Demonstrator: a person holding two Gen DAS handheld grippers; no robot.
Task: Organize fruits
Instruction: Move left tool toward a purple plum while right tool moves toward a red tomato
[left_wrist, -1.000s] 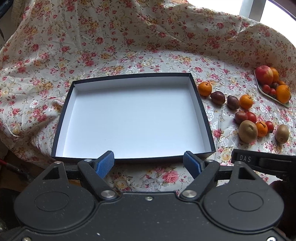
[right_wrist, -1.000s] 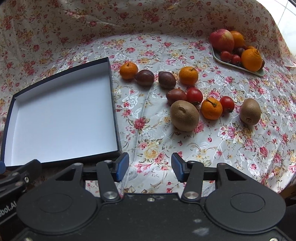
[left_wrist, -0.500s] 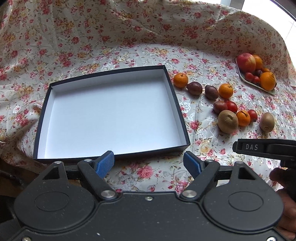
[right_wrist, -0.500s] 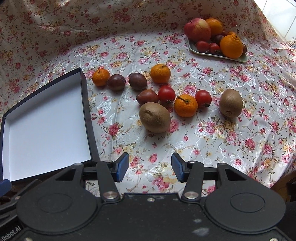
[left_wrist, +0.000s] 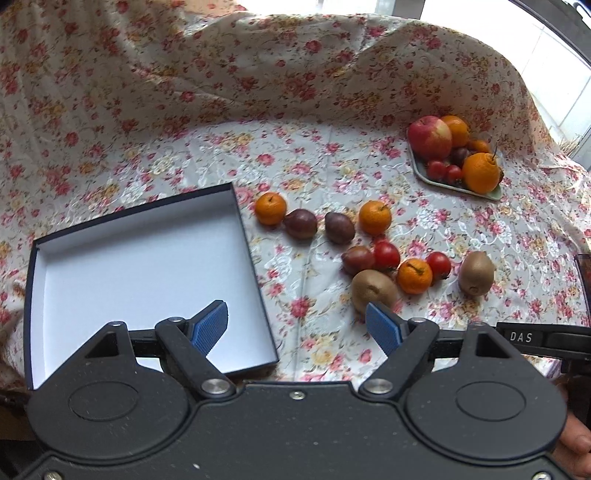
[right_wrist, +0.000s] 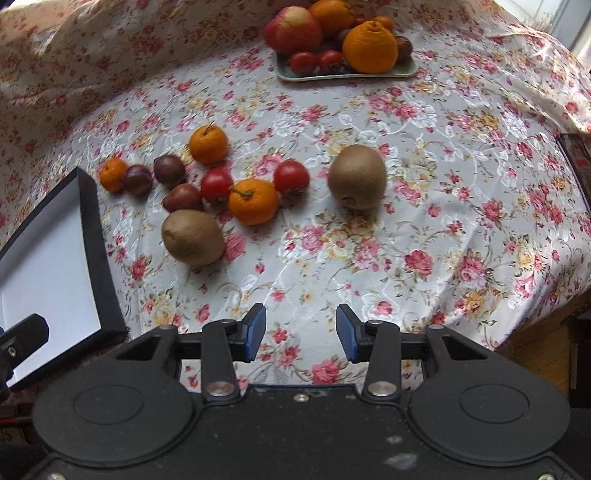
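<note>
A dark-rimmed box (left_wrist: 255, 273) with a bare white floor lies at the left on the floral cloth. Loose fruit lies to its right: mandarins (left_wrist: 270, 208) (right_wrist: 253, 201), dark plum-like fruits (left_wrist: 301, 223) (right_wrist: 169, 170), tomatoes (left_wrist: 386, 254) (right_wrist: 291, 177) and two kiwis (left_wrist: 373, 290) (right_wrist: 357, 177). My left gripper (left_wrist: 295, 321) is open over the box's right edge, its right pad just short of the nearer kiwi (right_wrist: 192, 237). My right gripper (right_wrist: 301, 328) hangs over bare cloth in front of the fruit. Its jaws are closing with nothing between them.
A pale green tray (right_wrist: 406, 68) at the back right holds an apple (left_wrist: 429, 137), a big orange (right_wrist: 369, 46) and small fruit. The cloth rises in folds behind. The table ends at the lower right above a wooden floor (right_wrist: 535, 350). A dark object (right_wrist: 576, 158) sits at the right edge.
Both grippers have moved right, so the box slid left in both views and the loose fruit came nearer. The right gripper's jaws have narrowed.
</note>
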